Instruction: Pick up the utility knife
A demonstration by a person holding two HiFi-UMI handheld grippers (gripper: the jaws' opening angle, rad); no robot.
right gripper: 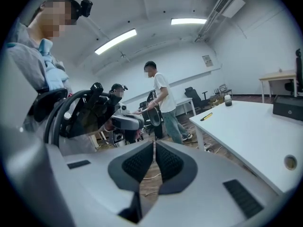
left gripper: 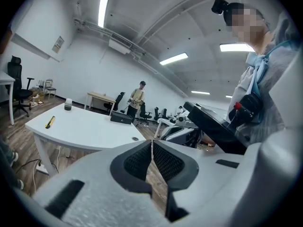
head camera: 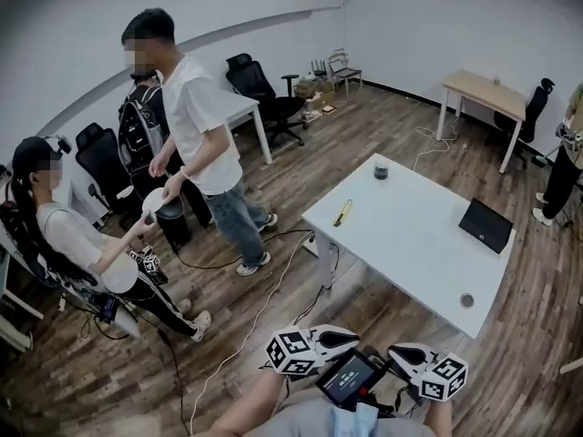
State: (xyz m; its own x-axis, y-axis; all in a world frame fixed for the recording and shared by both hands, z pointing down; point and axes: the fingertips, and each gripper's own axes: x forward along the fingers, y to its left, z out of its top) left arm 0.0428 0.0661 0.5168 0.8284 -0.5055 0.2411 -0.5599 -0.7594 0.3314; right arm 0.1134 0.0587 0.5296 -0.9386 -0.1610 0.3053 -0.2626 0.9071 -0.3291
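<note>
Yellow identifies the task's thing. One utility knife (head camera: 342,213) lies flat on the white table (head camera: 410,244), near the table's far-left edge and touching nothing else.

**Step in hand.** We judge this to be the approach. No grasp has begun. The left gripper (head camera: 353,340) and the right gripper (head camera: 393,351) are held close to our body at the bottom of the head view, well apart from the table and the knife. Both claws are closed together, pad against pad, with nothing between them. Each gripper view confirms this.

**Next move.** We expect the following to be required:
1. Carry one gripper across the table to the knife.
2. Part its jaws before arrival.
3. Turn the jaws so they cross the knife's narrow body, not its length.
4. Lower until the pads straddle the handle, then close.

The knife lies low on the surface, so the pads must come down nearly to the tabletop.

**Count.**
- Utility knives: one.
- Grippers: two.
- Other items on the table: one small dark jar (head camera: 381,171), one black case (head camera: 485,225), one round grommet (head camera: 467,300).
- Other people in the room: at least three.
</note>
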